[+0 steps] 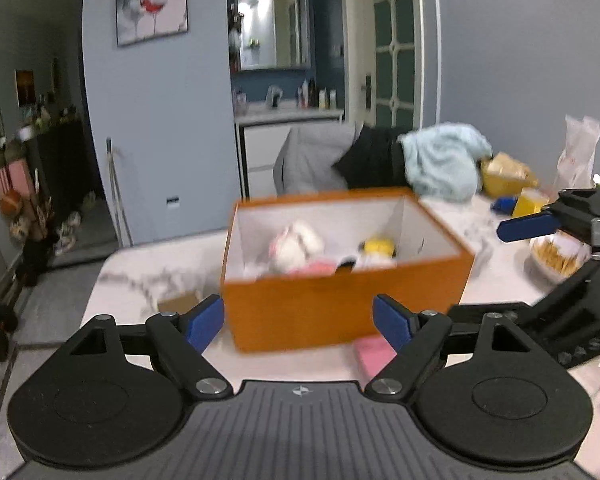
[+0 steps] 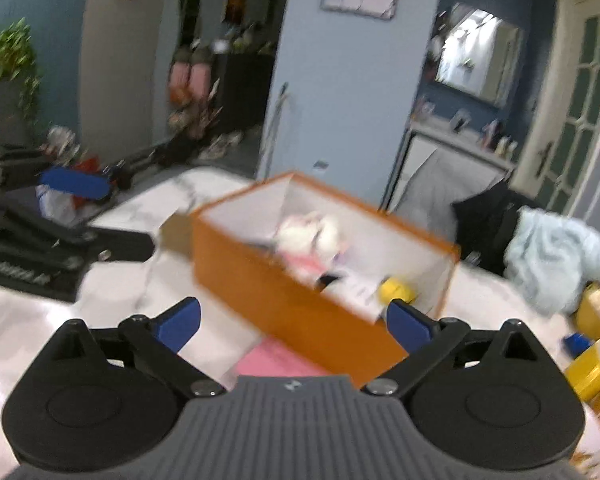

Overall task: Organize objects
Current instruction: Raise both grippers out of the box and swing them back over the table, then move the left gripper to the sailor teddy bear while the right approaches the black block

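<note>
Where the white marble-veined tabletop [image 1: 148,268] reaches its near-left corner, grey floor shows below it; an open orange cardboard box with white inner walls [image 1: 340,304] stands mid-surface, holding a white-and-pink plush toy [image 1: 296,246] and a small yellow toy [image 1: 378,248]; both frames blurred. A flat pink pad [image 1: 374,354] lies on the tabletop just beside the box's near wall; a small brown cardboard piece [image 1: 178,304] sits left of the box. Left hand-held gripper [image 1: 299,322] wide open, nothing held; right hand-held gripper [image 2: 294,326] likewise spread, empty. A light-blue crumpled cloth [image 1: 444,164] and yellow containers [image 1: 508,180] crowd the far right edge. Beyond: pale blue wall with a framed wine-glass picture [image 1: 152,0]; a lit mirror [image 1: 274,30] over a washbasin counter; a panelled glass door [image 1: 394,40].
</note>
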{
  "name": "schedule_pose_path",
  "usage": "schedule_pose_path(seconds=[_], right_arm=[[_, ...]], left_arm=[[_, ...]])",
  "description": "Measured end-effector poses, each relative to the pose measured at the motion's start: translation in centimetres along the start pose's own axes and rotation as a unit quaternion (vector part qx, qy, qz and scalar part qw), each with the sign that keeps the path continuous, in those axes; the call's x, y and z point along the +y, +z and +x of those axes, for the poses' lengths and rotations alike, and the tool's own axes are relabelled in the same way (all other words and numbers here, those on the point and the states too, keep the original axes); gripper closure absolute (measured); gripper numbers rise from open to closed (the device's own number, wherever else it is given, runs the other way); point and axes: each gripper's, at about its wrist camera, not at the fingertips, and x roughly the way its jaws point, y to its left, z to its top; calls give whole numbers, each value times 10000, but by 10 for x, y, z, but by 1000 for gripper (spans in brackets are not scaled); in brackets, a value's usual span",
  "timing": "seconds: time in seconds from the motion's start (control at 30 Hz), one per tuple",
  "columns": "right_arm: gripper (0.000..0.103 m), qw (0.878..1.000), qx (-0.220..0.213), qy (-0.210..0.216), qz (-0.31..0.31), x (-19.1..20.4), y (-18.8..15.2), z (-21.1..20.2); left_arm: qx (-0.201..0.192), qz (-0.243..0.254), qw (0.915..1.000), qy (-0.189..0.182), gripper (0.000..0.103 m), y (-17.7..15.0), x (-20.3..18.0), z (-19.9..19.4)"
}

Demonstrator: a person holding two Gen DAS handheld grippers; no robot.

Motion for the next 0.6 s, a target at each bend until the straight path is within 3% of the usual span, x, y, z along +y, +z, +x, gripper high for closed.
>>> schedule_pose_path(seconds=[0.13,0.23,0.4,0.6], right_arm=[[4,9988,347,312,-134,20,-11,12],[4,9962,657,486,-294,35,-17,19],[4,9844,1445,900,-448,47,-28,27],[9,9694,2118,1026,-697,56,-45,36]], left_arm=[[267,132,9996,0,7,-19,4,3],[398,508,9977,-206,7,-33,-1,2],[448,1392,9890,-223,7,-60,-24,-1],[724,2040,9739,-685,7,-78,-46,5]])
